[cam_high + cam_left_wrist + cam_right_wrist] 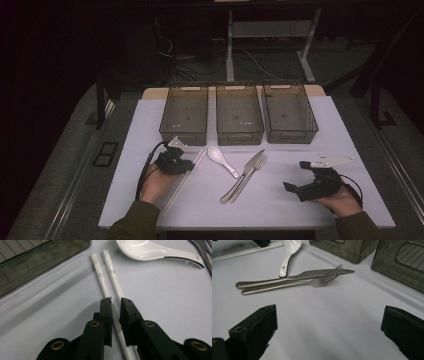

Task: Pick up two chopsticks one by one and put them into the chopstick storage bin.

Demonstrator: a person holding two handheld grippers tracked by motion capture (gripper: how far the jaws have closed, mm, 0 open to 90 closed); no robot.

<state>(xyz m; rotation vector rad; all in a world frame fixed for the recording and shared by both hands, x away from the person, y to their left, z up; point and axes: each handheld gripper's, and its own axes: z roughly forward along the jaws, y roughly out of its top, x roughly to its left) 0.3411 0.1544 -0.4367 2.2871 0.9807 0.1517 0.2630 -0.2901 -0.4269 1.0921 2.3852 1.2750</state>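
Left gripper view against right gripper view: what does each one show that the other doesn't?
Left gripper view: its jaws nearly shut around a chopstick, seen close up. Right gripper view: wide-open jaws over bare table, plus the whole fork and knife. Both: the white spoon, the chopstick pair and a dark bin.

Pair of white ceramic chopsticks (pixel 110 282): lower lengths hidden behind the black jaws of the left gripper (pixel 115 305); small grey markings near the upper ends too small to read.

White ceramic soup spoon (pixel 155 251): bowl cut off by the top edge in the left gripper view.

Smoky translucent plastic bin (pixel 37 260): cropped by the top and left edges there.

Right gripper (pixel 329 332): jaws cut off by the bottom edge.

Room beyond the white table mat (pixel 150 120): too dark to make out.
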